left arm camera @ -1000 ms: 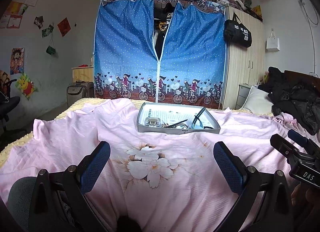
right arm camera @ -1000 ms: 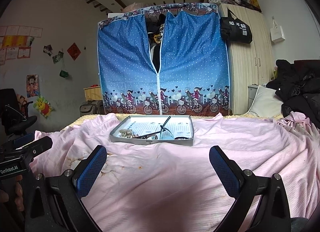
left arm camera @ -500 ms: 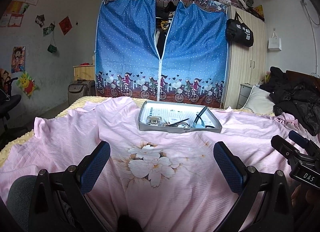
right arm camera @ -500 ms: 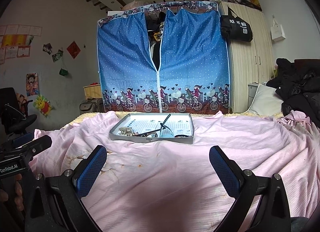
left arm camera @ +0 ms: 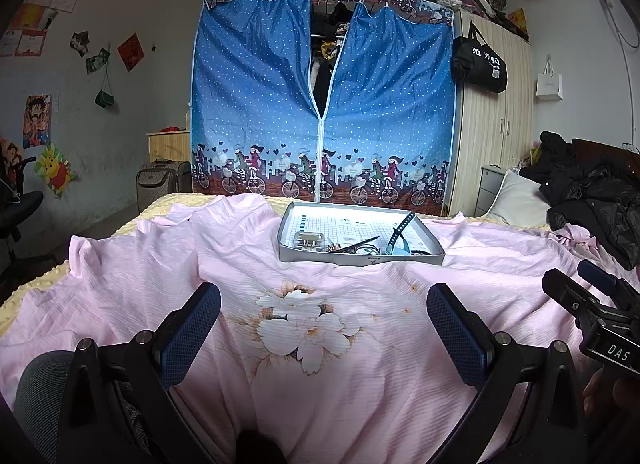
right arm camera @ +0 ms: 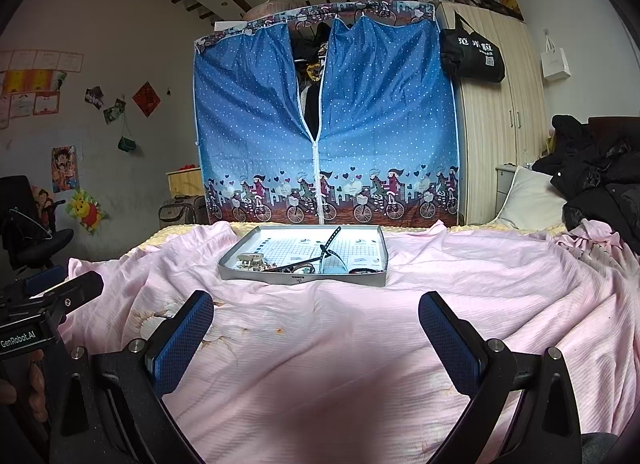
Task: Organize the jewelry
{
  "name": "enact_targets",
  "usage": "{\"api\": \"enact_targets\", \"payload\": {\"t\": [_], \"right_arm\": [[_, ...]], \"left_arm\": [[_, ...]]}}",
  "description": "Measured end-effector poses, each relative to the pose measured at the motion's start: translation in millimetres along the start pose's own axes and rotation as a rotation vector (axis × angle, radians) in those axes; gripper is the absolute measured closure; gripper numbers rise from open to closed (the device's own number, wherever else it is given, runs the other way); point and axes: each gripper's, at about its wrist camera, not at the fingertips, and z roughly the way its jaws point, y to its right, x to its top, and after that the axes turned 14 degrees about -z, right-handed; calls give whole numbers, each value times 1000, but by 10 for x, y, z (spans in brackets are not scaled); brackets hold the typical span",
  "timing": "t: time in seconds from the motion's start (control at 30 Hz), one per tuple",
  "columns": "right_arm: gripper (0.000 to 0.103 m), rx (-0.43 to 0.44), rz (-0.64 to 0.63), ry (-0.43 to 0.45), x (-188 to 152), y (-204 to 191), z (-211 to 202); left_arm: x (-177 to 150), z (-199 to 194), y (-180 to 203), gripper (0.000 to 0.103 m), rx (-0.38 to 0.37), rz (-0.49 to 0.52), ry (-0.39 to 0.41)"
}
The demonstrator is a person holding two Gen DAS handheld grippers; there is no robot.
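Note:
A shallow grey tray (left arm camera: 360,258) (right arm camera: 302,279) lies on the pink bedspread, well ahead of both grippers. Inside it, near the front wall, are a small metal clasp piece (left arm camera: 307,240) (right arm camera: 250,260), a dark strap standing up at an angle (left arm camera: 400,226) (right arm camera: 330,242), a teal item (left arm camera: 396,250) and tangled small jewelry too small to tell apart. My left gripper (left arm camera: 324,328) is open with nothing between its blue pads. My right gripper (right arm camera: 316,330) is open too and holds nothing. Each gripper shows at the other view's edge: the right gripper (left arm camera: 592,304), the left gripper (right arm camera: 52,296).
The pink bedspread (left arm camera: 312,328) with a flower print covers the bed. A blue cloth wardrobe (left arm camera: 320,112) stands behind it, a wooden cupboard (left arm camera: 492,124) to its right. Black jackets (left arm camera: 592,192) and a white pillow (left arm camera: 516,196) lie at the right. An office chair (right arm camera: 32,224) stands left.
Both views have tilted slightly, so the tray sits a little lower in frame. The grippers stay open and the tray's contents have not moved.

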Motion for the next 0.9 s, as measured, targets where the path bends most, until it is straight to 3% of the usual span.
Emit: {"api": "enact_targets", "payload": {"t": [0.9], "right_arm": [[0,-3,16,-5,-64,-9,-14]], "left_arm": [[4,4,-21,2,1,2,-2]]}}
